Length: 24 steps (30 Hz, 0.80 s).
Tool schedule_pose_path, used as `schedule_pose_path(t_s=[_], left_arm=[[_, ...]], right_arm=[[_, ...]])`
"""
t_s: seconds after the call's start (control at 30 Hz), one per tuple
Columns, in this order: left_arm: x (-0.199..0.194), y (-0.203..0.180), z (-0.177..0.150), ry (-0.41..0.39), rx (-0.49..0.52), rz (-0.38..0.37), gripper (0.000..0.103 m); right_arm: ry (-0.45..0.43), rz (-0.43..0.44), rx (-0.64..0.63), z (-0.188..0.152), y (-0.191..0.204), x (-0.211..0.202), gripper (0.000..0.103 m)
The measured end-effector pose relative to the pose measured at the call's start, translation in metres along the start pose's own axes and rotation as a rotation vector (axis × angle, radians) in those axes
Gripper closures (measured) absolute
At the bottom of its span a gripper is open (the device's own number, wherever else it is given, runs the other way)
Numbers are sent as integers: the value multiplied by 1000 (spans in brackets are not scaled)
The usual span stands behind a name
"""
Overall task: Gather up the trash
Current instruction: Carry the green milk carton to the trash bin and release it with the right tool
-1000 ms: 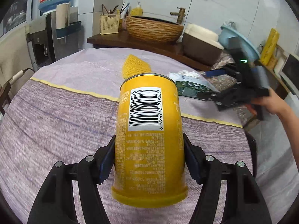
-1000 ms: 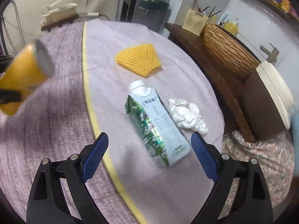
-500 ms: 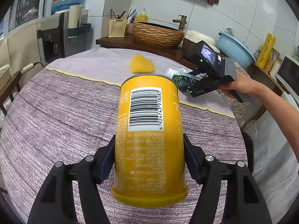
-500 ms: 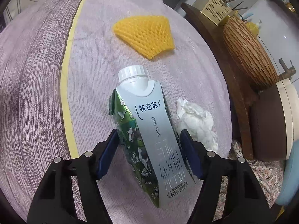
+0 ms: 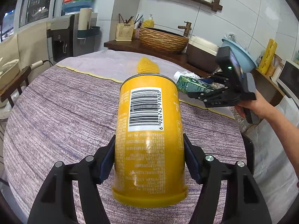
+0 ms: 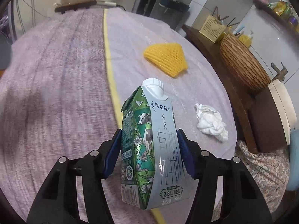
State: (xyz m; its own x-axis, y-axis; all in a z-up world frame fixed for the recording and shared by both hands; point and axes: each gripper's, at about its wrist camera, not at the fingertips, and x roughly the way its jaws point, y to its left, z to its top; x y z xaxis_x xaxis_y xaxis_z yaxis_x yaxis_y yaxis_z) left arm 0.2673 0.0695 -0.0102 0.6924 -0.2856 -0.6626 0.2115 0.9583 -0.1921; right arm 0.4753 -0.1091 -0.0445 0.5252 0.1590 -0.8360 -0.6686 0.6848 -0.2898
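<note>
Left gripper (image 5: 149,160) clamps can (image 5: 149,130) mid-body: stiff, light, slick. Right gripper (image 6: 149,153) jaws closing on carton (image 6: 149,143), pads at its flat sides; probably light, crushable.

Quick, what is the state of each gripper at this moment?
Left gripper: shut on the yellow can.
Right gripper: jaws closing, pads already pressing the milk carton between them.

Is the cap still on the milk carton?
Yes, on. The white screw cap sits on top of the milk carton.
</note>
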Motion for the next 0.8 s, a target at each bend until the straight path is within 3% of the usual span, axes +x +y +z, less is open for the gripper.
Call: schedule_pose_path(t_s=[0.33,0.63,0.8], left_arm=[[-34,-22,-23,-64,-10,12,38],[-42,-65,-37,-106,21,-22,38],[-37,-94,-38,-107,31,-98,38]], right_arm=[[-195,74,171,-45,41,-86,44],[-325,68,338,-102,61,-139,44],[-395,13,433,-140,64,-175,44]])
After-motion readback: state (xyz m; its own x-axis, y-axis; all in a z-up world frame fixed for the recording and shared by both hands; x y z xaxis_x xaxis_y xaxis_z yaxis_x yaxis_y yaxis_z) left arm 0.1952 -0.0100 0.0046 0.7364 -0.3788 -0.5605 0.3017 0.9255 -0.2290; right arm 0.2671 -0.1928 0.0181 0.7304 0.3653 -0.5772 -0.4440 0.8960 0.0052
